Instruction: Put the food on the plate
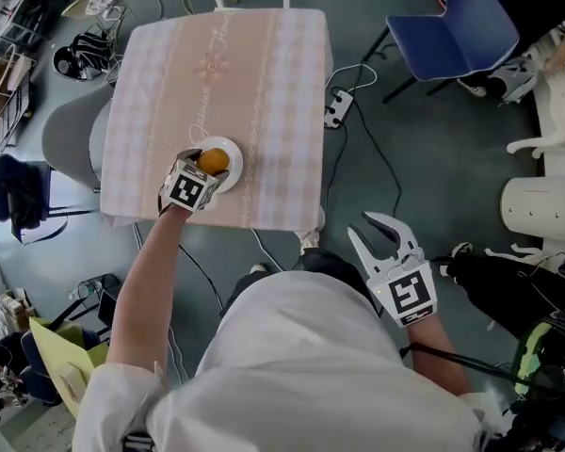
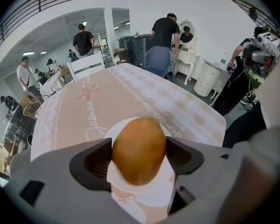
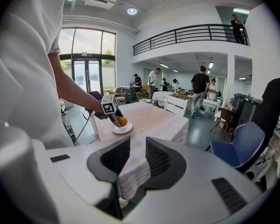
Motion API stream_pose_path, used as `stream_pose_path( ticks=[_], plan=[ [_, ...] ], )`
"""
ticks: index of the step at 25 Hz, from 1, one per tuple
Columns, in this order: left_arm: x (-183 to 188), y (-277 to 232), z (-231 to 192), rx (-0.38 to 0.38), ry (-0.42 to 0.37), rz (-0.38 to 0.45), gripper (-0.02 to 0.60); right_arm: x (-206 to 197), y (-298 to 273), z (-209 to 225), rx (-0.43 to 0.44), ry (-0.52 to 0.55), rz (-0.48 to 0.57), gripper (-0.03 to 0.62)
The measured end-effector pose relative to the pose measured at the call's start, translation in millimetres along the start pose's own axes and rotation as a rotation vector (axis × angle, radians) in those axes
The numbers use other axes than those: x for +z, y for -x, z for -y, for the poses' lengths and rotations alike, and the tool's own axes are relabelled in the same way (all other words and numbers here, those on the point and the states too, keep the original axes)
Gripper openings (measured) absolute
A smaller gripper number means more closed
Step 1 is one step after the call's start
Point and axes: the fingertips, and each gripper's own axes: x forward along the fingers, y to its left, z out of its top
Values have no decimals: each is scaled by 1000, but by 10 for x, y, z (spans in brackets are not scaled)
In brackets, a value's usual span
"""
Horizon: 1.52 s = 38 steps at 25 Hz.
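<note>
A round orange-brown piece of food [image 1: 213, 161] sits between the jaws of my left gripper [image 1: 209, 167], right over a small white plate [image 1: 234, 149] near the front edge of the table [image 1: 254, 73]. In the left gripper view the food [image 2: 139, 150] fills the gap, both pads touch it, and the plate [image 2: 144, 197] lies just below. Whether the food rests on the plate I cannot tell. My right gripper [image 1: 379, 236] hangs open and empty off the table, by my right side. From the right gripper view the food [image 3: 122, 121] and plate [image 3: 122, 130] show far off.
The table has a pink checked cloth. A blue chair [image 1: 452, 22] stands at the back right, a grey seat [image 1: 71, 135] at the table's left, a power strip [image 1: 338, 108] and cables on the floor. Several people stand in the room behind.
</note>
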Motion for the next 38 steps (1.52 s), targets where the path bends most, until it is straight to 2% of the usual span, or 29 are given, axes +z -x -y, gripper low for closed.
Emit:
stream_pose_path(
  ticks=[11, 22, 33, 38],
  plan=[
    [-58, -154, -9, -12, -24, -57, 370, 12, -171, 231, 46, -1, -13, 114],
    [-54, -171, 3, -13, -42, -42, 370, 88, -304, 294, 58, 17, -16, 114],
    [69, -16, 63, -28, -53, 42, 387, 131, -354, 147, 54, 24, -15, 114],
    [142, 265, 75, -7, -41, 137, 387, 230, -396, -41, 57, 46, 7, 114]
  ],
)
